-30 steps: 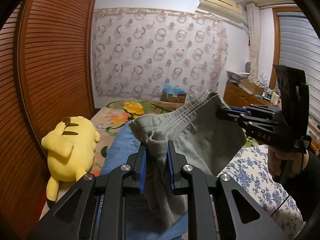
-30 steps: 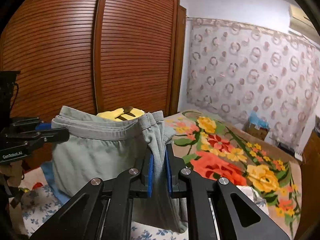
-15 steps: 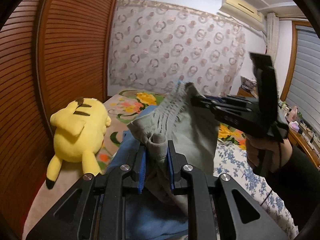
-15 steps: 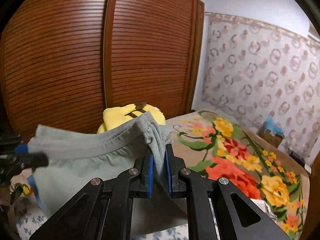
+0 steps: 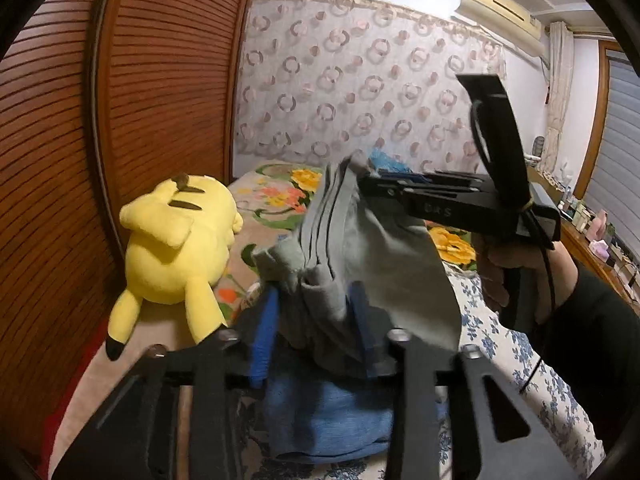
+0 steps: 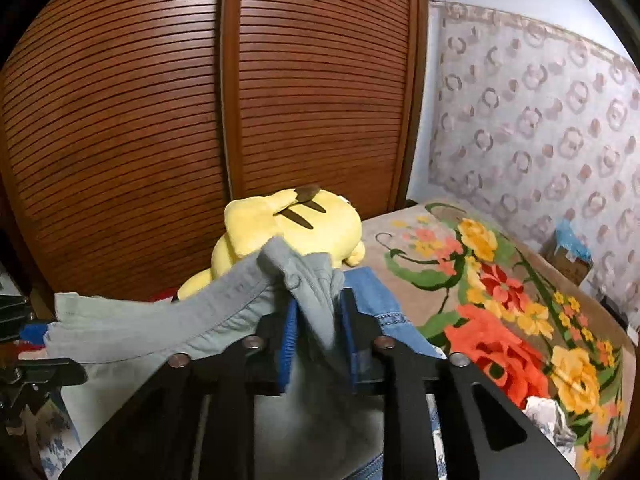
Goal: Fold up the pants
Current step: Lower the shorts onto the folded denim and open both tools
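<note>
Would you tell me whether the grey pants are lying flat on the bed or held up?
Held up. The grey pants hang by their waistband between the left gripper and right gripper, above the bed.

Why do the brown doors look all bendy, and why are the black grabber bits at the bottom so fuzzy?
Both views use a fisheye lens, so the straight wardrobe doors bow outward, most in the right wrist view. The left gripper and right gripper look smeared, from motion or closeness, as do the grey pants; the yellow plush looks sharper. Dark corners are the lens rim.
</note>
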Demonstrator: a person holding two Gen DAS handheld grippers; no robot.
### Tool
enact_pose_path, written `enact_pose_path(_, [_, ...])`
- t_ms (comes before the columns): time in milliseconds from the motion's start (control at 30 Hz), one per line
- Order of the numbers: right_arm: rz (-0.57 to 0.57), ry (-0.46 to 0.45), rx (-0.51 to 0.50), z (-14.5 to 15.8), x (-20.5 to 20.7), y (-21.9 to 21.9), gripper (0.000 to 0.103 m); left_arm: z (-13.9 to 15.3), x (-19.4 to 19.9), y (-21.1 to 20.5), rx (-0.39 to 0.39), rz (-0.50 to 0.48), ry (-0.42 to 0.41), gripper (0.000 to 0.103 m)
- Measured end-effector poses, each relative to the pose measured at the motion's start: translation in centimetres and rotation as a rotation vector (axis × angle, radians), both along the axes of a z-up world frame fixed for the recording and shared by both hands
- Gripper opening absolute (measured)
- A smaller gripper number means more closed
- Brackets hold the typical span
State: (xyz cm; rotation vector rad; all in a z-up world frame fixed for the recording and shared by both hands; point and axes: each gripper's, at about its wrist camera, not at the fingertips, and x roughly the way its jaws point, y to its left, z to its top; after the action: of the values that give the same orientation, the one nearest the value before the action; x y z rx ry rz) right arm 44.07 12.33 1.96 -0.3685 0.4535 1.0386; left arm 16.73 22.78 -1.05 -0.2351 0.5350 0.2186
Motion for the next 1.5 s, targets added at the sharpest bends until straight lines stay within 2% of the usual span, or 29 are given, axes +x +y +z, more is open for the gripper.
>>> enact_pose_path(67, [-0.012, 0.019, 0.009, 0.4, 0.1, -0.7, 0.035, 0.4, -0.3, 0.0, 0.003, 0.002, -0.025, 0.053])
enact_pose_path(133, [-0.017, 0.060, 0.022, 0.7, 0.2, -1.6, 0.035, 0.6, -0.5, 0.1, -0.004, -0.007, -0.039, 0.054])
enact_pose_path(300, [-0.057, 0.073, 0.052, 0.8, -0.1, -4.3, 0.035, 0.7, -0.2, -0.7, 0.012, -0.042, -0.038, 0.055])
enact_pose_path(500, [-0.138, 0.086, 0.003, -0.8, 1.0, -4.3, 0.035, -0.5, 0.6, -1.0, 0.062, -0.020, 0.026, 0.056])
enact_pose_path(667, [-0.202, 0.208, 0.040, -0.9, 3.1, -3.3, 0.035, -2.5, 0.9, 0.2, 0.020, -0.010, 0.091, 0.056])
enact_pose_path(833, [-0.216, 0.208, 0.030, -1.2, 3.3, -2.3, 0.035, -3.0, 0.5, -0.2, 0.020, -0.009, 0.102, 0.056])
enact_pose_path(1033, [-0.226, 0.175, 0.035, -0.7, 1.2, -3.1, 0.035, -2.6, -0.3, -0.7, 0.032, -0.004, 0.100, 0.056])
enact_pose_path(1300, [-0.182, 0.151, 0.058, 0.2, -3.5, -4.8, 0.036, -1.7, -2.5, -1.1, 0.058, 0.010, 0.097, 0.056])
enact_pose_path(1367, [-0.165, 0.148, 0.054, 0.2, -4.5, -5.0, 0.039, -1.5, -3.0, -1.1, 0.062, 0.010, 0.097, 0.056])
enact_pose_path(1433, [-0.149, 0.147, 0.051, 0.0, -5.8, -5.2, 0.041, -1.4, -3.5, -1.2, 0.064, 0.009, 0.098, 0.060])
enact_pose_path(1500, [-0.135, 0.148, 0.046, -0.2, -6.8, -5.4, 0.041, -1.2, -4.0, -1.4, 0.065, 0.001, 0.095, 0.075])
